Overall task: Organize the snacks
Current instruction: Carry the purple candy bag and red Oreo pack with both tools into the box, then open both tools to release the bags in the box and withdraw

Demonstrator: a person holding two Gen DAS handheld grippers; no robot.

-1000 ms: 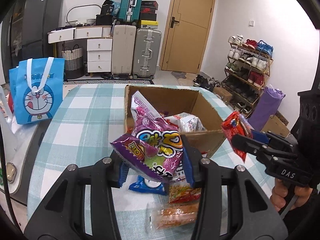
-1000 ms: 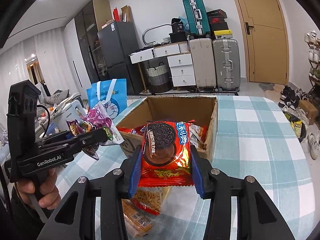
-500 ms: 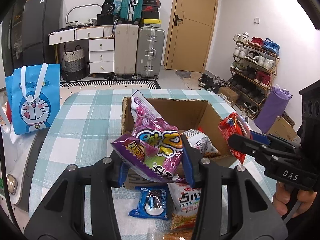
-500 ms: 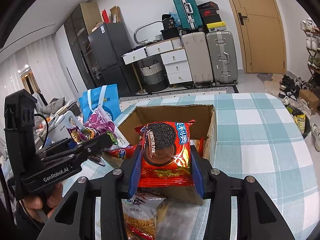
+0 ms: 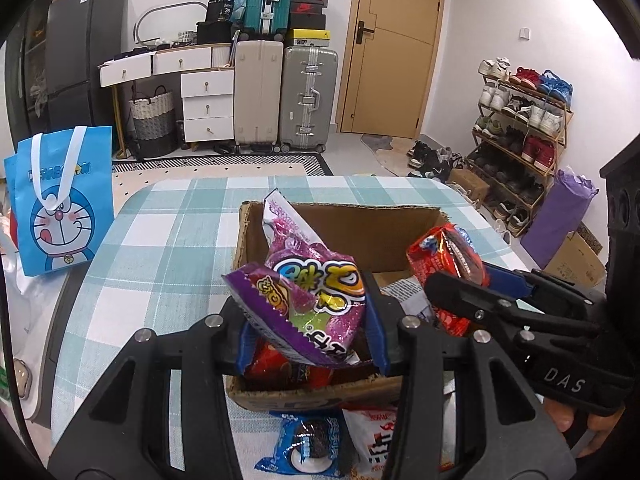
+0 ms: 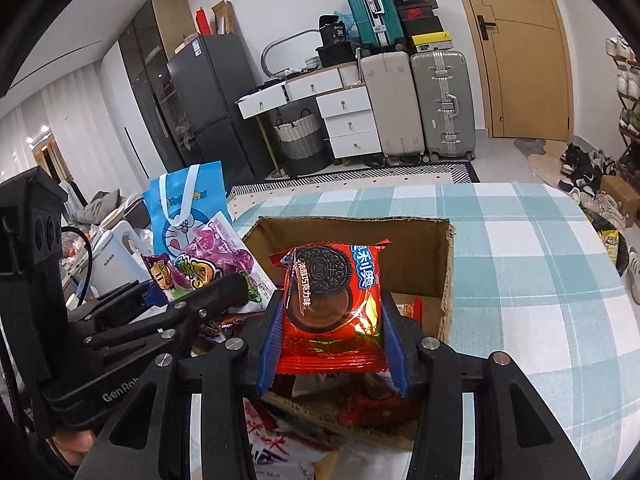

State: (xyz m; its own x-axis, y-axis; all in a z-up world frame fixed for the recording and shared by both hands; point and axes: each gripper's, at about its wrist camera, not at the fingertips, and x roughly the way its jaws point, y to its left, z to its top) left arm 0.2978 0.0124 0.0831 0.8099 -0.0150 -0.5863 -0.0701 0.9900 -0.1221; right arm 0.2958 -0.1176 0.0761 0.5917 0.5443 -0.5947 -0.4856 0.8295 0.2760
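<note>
My left gripper (image 5: pixel 310 316) is shut on a purple candy bag (image 5: pixel 308 292) and holds it over the near part of an open cardboard box (image 5: pixel 360 224). Beside it, my right gripper (image 6: pixel 330 328) is shut on a red Oreo packet (image 6: pixel 334 304), also above the box (image 6: pixel 360 240). In the left wrist view the right gripper (image 5: pixel 472 276) and its red packet (image 5: pixel 444 256) come in from the right. In the right wrist view the left gripper (image 6: pixel 216 288) with the purple bag (image 6: pixel 208 256) shows at the left. Several snack packets lie inside the box.
A blue Oreo packet (image 5: pixel 308 446) and a white-red packet (image 5: pixel 374 436) lie on the checked tablecloth (image 5: pixel 160 240) before the box. A blue cartoon bag (image 5: pixel 56 196) stands at the table's left edge, a white kettle (image 6: pixel 112 256) beside it. Suitcases, drawers and a shoe rack line the walls.
Both grippers have moved forward with their packets, from in front of the box to above it. The loose packets on the table have slid toward the lower edge of the views.
</note>
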